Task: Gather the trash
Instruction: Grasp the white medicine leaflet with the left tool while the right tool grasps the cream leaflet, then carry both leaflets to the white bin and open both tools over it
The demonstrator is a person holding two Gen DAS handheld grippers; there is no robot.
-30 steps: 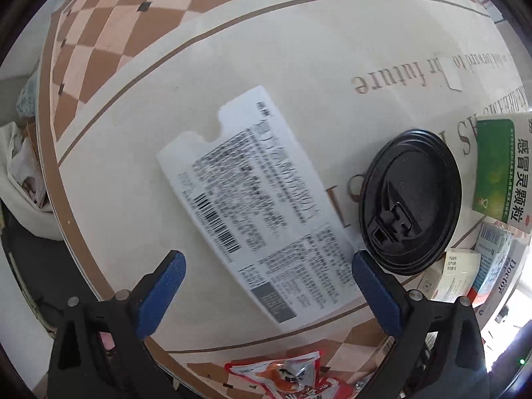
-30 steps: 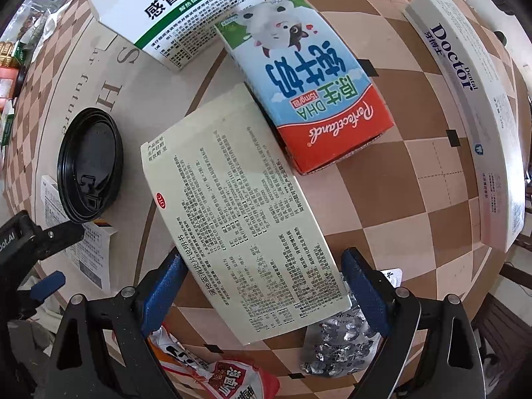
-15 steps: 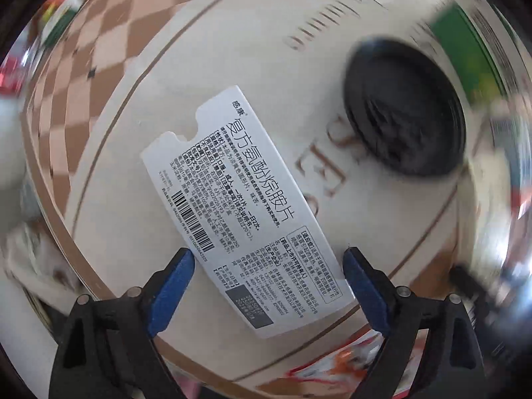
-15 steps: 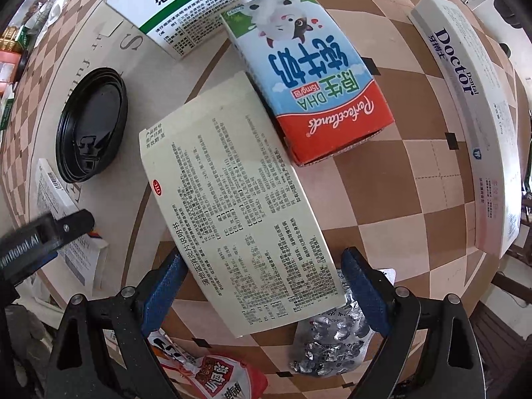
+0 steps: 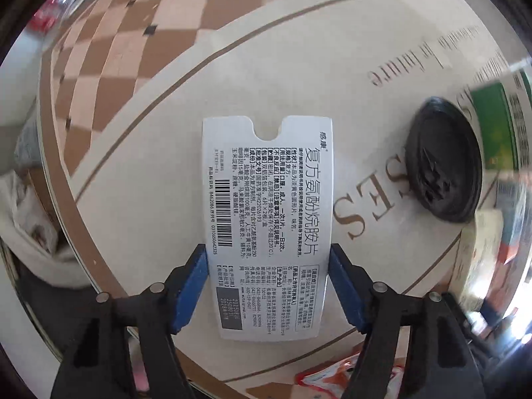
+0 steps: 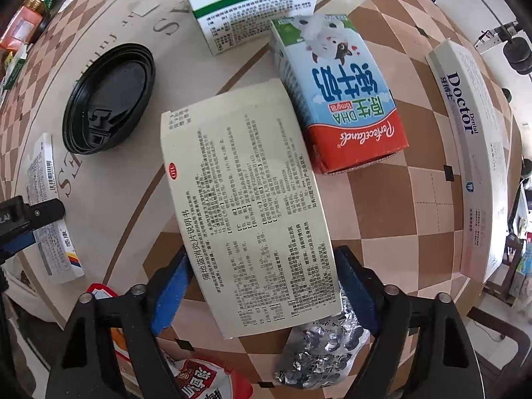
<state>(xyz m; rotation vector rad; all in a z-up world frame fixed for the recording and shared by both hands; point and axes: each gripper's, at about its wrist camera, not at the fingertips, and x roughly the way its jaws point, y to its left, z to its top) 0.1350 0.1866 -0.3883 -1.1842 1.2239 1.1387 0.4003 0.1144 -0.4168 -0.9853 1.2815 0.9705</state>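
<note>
On the near table (image 5: 299, 76), your left gripper (image 5: 268, 266) pinches the white medicine box (image 5: 269, 212) and your right gripper (image 6: 262, 267) clasps the cream box (image 6: 246, 199); squeeze evenly and lift both flat.

Flattened white pill box (image 5: 269, 222) and cream leaflet (image 6: 252, 206) lie flat.
</note>
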